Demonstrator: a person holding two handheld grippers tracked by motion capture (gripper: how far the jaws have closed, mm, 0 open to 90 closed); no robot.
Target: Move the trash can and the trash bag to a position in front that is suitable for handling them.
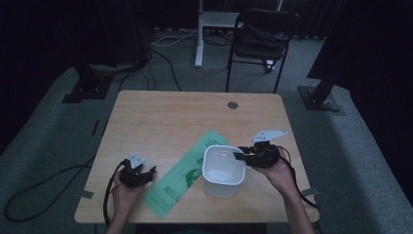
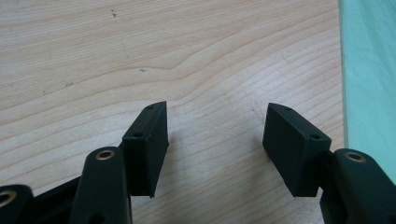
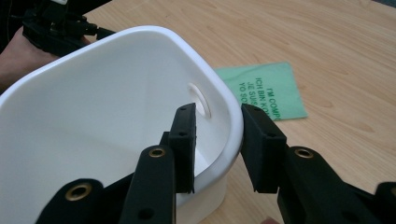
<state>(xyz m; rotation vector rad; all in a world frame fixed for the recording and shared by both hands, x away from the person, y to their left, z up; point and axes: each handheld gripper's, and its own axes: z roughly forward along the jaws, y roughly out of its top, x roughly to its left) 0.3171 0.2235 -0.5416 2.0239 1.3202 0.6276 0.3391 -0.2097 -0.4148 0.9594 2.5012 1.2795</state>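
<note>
A white plastic bin (image 1: 221,187) stands upright on the wooden table (image 1: 170,112), right of centre. My right gripper (image 1: 239,156) is open and straddles the bin's right rim. In the right gripper view one jaw of this gripper (image 3: 218,126) is inside the bin (image 3: 93,107) and the other is against its outer wall. A flat green bag (image 1: 182,173) with printed text lies diagonally to the left of the bin. My left gripper (image 1: 148,174) is open low over bare wood just left of the bag. Nothing is between the jaws of the left gripper (image 2: 215,135), and the bag's edge (image 2: 369,70) lies to their right.
A round grey grommet (image 1: 233,105) sits in the table's far edge area. Behind the table stand a black folding chair (image 1: 260,39) and a white stand leg (image 1: 198,34), with cables on the carpet. Black frame feet flank the table on both sides.
</note>
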